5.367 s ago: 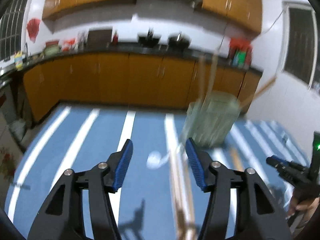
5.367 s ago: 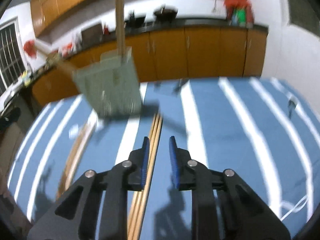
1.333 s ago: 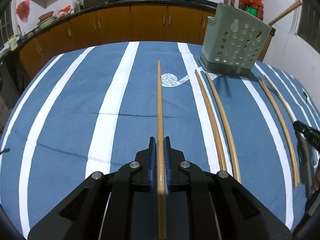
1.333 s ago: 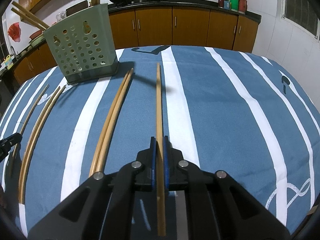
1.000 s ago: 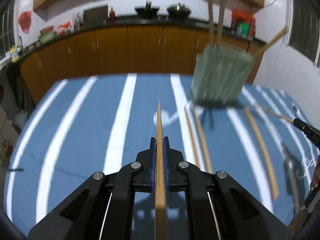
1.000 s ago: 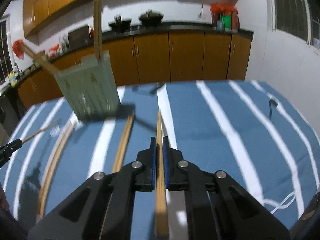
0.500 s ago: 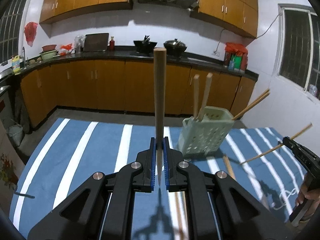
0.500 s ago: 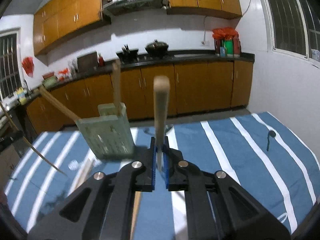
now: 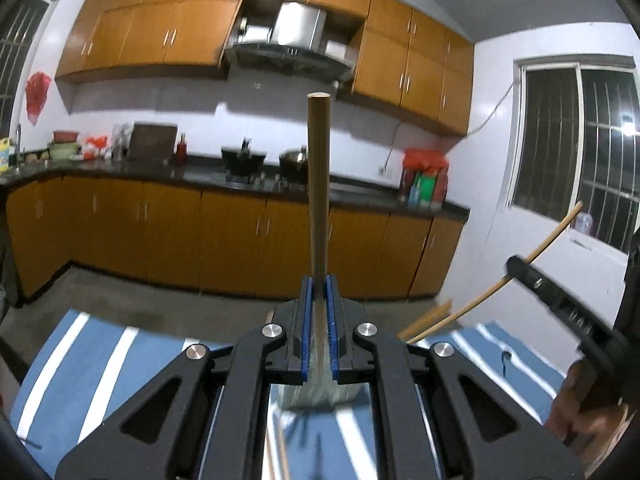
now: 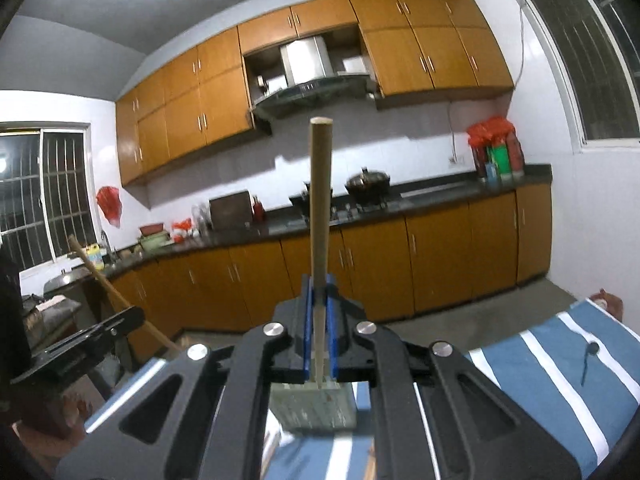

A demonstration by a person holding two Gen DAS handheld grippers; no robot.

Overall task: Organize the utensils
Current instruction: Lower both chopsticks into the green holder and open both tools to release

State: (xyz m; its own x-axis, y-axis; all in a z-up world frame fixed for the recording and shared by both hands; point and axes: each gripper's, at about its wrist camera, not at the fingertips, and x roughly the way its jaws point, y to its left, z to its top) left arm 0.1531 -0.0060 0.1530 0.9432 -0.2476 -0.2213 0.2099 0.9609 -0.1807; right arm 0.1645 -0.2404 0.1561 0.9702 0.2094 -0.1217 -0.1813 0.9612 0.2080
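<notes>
My left gripper (image 9: 319, 294) is shut on a wooden chopstick (image 9: 319, 184) that stands upright above the green perforated utensil holder (image 9: 316, 394), which shows just below the jaws. My right gripper (image 10: 319, 294) is shut on another wooden chopstick (image 10: 320, 200), also upright, above the same green holder (image 10: 314, 408). In the left wrist view the right gripper (image 9: 560, 308) shows at the right with its chopstick (image 9: 500, 276) slanting. In the right wrist view the left gripper (image 10: 80, 344) shows at the left with its chopstick (image 10: 116, 296).
The blue cloth with white stripes (image 9: 100, 356) (image 10: 568, 364) covers the table below. Loose chopsticks (image 9: 280, 452) lie on it under the left gripper. Kitchen cabinets (image 9: 200, 240) and a counter stand beyond the table. A person's hand (image 9: 588, 408) holds the right gripper.
Both grippers picked a chopstick off the cloth, lifted and tilted it upright, and moved over the green holder, which now sits right under the jaws.
</notes>
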